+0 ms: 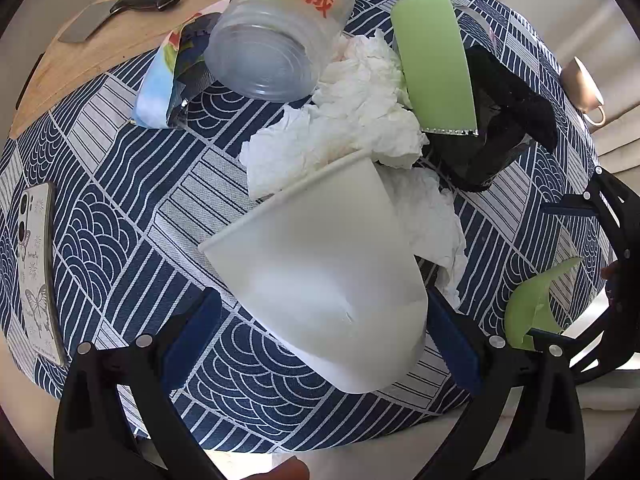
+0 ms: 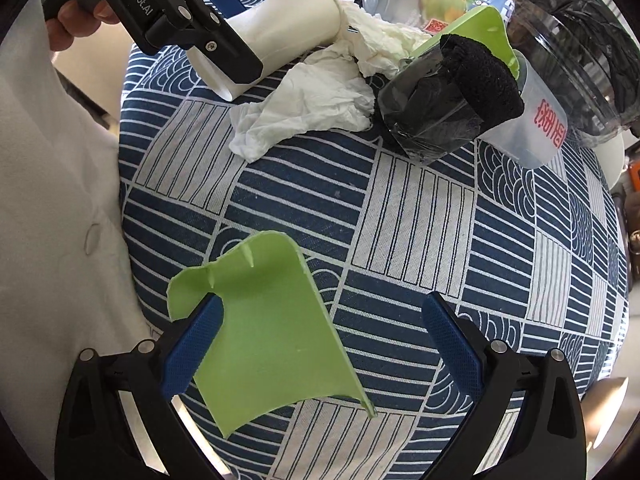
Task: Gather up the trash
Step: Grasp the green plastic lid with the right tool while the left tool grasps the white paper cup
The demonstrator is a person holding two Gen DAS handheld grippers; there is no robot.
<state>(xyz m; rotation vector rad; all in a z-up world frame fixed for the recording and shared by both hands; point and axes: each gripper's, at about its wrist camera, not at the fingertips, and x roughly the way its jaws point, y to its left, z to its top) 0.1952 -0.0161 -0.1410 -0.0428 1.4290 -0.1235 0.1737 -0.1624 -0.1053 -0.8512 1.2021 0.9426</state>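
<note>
While the left claw point(image 1: 320, 344) straddles a white paper cup point(image 1: 320, 276) lying on its side, its blue pads sit wide on either flank, released, only the right pad looking in contact. Right claw point(image 2: 320, 344) is also spread open, with a green plastic scrap point(image 2: 272, 332) lying between the fingers against the left pad point(image 2: 192, 348). Both items rest on the blue patterned surface point(image 2: 400, 220). Beyond the cup: crumpled tissue point(image 1: 352, 120), a tipped clear plastic cup point(image 1: 276, 36), a black wrapped bundle point(image 2: 436, 116). A phone point(image 1: 36, 272) lies at the left edge.
</note>
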